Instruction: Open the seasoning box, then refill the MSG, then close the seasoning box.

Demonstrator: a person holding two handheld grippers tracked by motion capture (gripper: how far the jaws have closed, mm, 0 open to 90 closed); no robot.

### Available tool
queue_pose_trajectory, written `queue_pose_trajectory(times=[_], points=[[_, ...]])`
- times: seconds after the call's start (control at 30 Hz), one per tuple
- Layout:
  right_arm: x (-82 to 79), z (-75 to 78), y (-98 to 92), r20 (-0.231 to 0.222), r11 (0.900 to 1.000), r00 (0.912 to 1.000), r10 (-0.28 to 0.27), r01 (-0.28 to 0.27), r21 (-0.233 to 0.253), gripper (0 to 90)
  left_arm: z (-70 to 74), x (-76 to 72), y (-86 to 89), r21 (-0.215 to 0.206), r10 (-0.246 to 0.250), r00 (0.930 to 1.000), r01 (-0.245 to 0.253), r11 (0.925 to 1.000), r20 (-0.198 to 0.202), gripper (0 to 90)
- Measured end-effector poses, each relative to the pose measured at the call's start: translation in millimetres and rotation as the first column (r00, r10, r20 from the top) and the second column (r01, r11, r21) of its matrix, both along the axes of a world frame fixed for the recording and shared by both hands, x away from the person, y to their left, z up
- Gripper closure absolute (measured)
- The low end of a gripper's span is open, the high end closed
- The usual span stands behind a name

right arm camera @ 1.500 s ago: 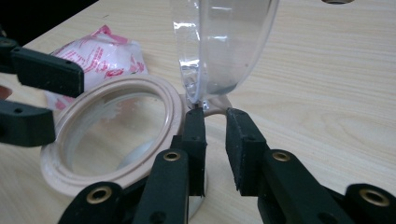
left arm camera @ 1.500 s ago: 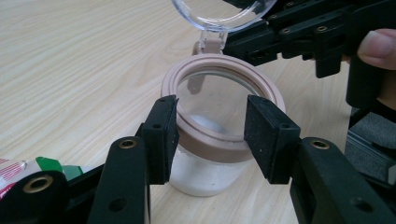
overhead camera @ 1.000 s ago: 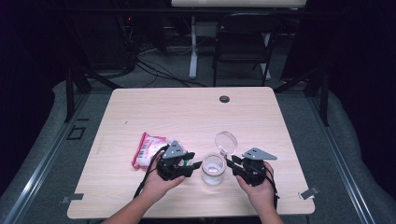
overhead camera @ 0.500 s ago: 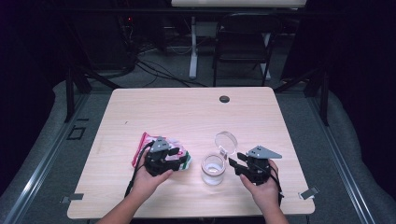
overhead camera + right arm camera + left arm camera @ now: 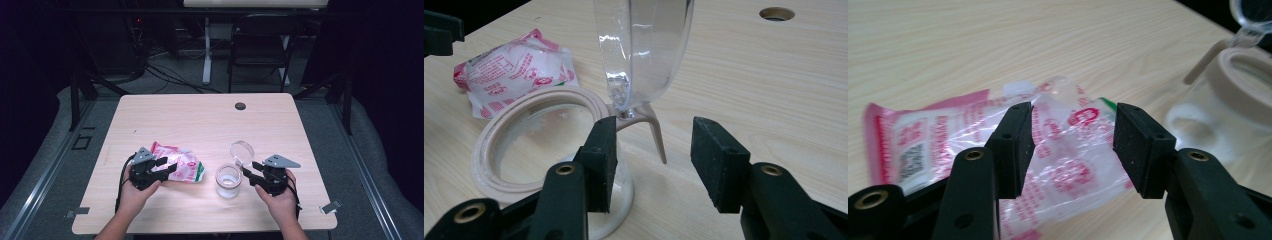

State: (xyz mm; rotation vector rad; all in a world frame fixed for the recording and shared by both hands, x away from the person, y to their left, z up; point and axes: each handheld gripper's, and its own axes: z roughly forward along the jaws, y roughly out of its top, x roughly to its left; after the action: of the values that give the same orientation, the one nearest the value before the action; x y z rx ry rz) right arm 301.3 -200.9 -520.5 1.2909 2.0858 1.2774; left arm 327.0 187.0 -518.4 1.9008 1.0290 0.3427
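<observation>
Fingers (image 5: 1015,150) of your left gripper (image 5: 161,166) gape wide, empty, now astride the packet (image 5: 182,165), having left the jar (image 5: 228,181). Right gripper (image 5: 655,160) also open, empty, by jar hinge. Judged: packet pickup next.

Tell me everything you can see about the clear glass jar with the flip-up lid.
The clear glass jar stands upright on the light wooden table, between the two grippers. Its mouth is open, ringed by a beige seal. The round clear lid is swung up behind it on a beige hinge. White residue clouds its inside. The right gripper, jaws open, sits beside the hinge without gripping it. The pink and white plastic packet lies apart at its left.
</observation>
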Motion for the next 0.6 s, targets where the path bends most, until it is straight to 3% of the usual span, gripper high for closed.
queue_pose_trajectory(times=[0.07,0.23,0.27,0.3,0.33,0.37,0.47,0.5,0.6], points=[[-0.1,0.0,0.2,0.000,1.000,1.0000,0.000,0.000,-0.001,53.2,-0.4,-0.8,0.8,0.059,0.000,0.9997,-0.001,0.9982,0.024,50.2],[0.1,-2.2,1.2,-0.008,1.000,1.0000,0.004,-0.004,-0.009,52.6,-4.7,-0.7,-3.1,0.138,0.002,0.9991,-0.008,0.9904,0.043,50.5],[0.1,-2.2,1.2,-0.008,1.000,1.0000,0.004,-0.004,-0.009,52.6,-4.7,-0.7,-3.1,0.138,0.002,0.9991,-0.008,0.9904,0.043,50.5],[0.1,-2.5,1.1,-0.009,1.000,0.9999,0.005,-0.005,-0.011,52.6,-7.7,0.1,-4.4,0.195,0.002,0.9989,-0.011,0.9808,0.046,50.5],[0.1,-2.5,1.1,-0.009,1.000,0.9999,0.005,-0.005,-0.011,52.6,-7.7,0.1,-4.4,0.195,0.002,0.9989,-0.011,0.9808,0.046,50.6],[0.5,-2.4,0.6,-0.007,1.000,1.0000,0.005,-0.005,-0.004,52.6,-10.4,1.8,-4.3,0.225,-0.002,0.9993,-0.006,0.9743,0.037,50.6],[0.8,-2.6,-0.3,-0.011,1.000,0.9999,0.004,-0.004,-0.009,52.7,-11.1,2.1,-4.0,0.215,-0.019,0.9995,0.013,0.9766,0.026,50.2],[1.4,-3.8,0.0,-0.018,1.000,0.9998,0.008,-0.009,-0.005,52.6,-10.7,0.8,-5.7,0.201,-0.036,0.9985,0.027,0.9793,0.041,47.9],[2.1,-5.5,0.5,-0.025,1.000,0.9997,0.008,-0.008,-0.005,52.7,-9.9,-0.8,-9.0,0.206,-0.062,0.9970,0.051,0.9773,0.046,42.6]])
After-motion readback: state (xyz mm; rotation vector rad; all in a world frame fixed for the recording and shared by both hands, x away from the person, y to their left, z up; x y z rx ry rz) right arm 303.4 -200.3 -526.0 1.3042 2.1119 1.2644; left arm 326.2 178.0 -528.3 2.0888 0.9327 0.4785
